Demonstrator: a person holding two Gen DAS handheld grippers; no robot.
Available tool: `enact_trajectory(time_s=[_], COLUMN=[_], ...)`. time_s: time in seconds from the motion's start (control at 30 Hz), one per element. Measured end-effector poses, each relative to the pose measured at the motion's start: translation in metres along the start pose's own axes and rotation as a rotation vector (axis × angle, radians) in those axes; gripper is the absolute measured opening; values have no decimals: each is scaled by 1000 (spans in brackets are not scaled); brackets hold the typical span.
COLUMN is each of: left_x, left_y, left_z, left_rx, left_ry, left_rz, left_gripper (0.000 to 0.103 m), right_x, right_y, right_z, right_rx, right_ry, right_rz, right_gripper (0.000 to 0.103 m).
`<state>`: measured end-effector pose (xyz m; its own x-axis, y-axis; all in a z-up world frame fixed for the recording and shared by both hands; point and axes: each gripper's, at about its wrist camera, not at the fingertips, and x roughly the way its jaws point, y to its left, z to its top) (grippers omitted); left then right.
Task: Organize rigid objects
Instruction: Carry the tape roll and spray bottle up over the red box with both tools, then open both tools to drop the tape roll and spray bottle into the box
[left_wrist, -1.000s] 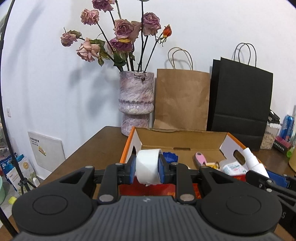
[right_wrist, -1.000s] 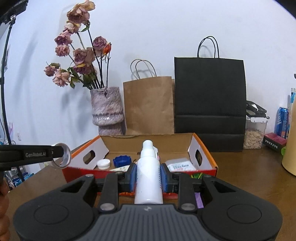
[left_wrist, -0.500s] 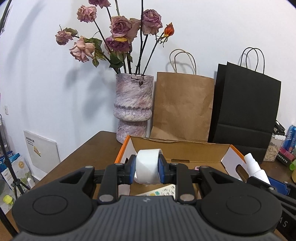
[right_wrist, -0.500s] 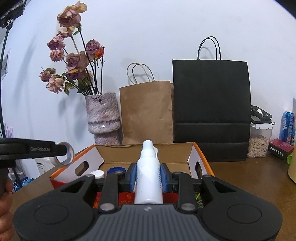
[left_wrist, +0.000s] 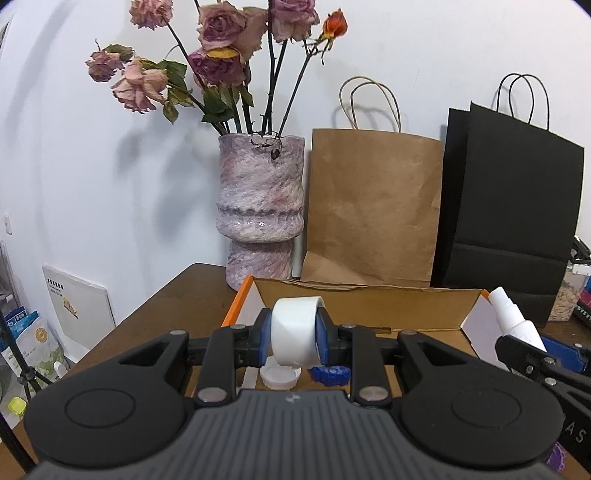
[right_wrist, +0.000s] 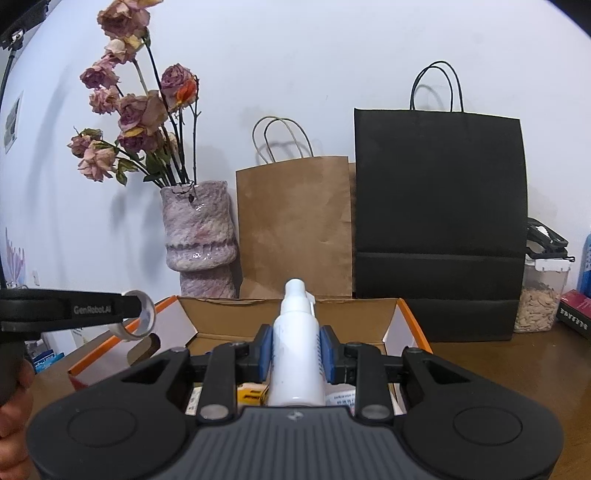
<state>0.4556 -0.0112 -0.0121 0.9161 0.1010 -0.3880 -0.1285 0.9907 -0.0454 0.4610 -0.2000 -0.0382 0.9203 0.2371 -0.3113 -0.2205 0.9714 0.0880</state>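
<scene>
Brown wooden table (right_wrist: 517, 369) against a plain white wall; at the far edge, from left to right, a mottled pink vase (left_wrist: 260, 210) of dried roses (left_wrist: 221, 48), a brown paper bag (left_wrist: 373, 206) and a black paper bag (right_wrist: 439, 225); farther right, a clear lidded container of flakes (right_wrist: 539, 295).

Nearer, an open cardboard box (right_wrist: 295, 314) with orange outer walls, standing on the table in front of the bags; inside it, a white cap (left_wrist: 277, 376) and a blue cap (left_wrist: 330, 374) side by side on the floor of the box, plus printed packets too hidden to identify.

Left gripper (left_wrist: 295, 334) clenched on a roll of white tape (left_wrist: 295, 332), blue pads pressing both sides, held above the left part of the box over the two caps.

Right gripper (right_wrist: 297, 354) clamped on a white spray bottle (right_wrist: 296, 350), nozzle pointing up and away, held over the near middle of the box; seen also at the right edge of the left wrist view.

Part of a hand (right_wrist: 14, 413) at the far left edge, gripping the left tool's handle.
</scene>
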Motion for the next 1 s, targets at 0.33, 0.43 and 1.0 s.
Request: enact_trajectory(time_s=[0.33,0.43,1.0], left_x=[34,44,52], left_y=[-9,-10,-13], left_z=[3,3,-3], left_rx=[40,50,100], left_ry=[20,33,23], left_rz=[1,0,54], left_gripper=[25,25,99], right_x=[32,40,53], right_y=[-5,-7,-22], right_z=[6,7,2], right_rx=[-6,-8,50], right_ry=[15,21,65], right_rz=[11,11,-7], right_gripper=[26,26,54])
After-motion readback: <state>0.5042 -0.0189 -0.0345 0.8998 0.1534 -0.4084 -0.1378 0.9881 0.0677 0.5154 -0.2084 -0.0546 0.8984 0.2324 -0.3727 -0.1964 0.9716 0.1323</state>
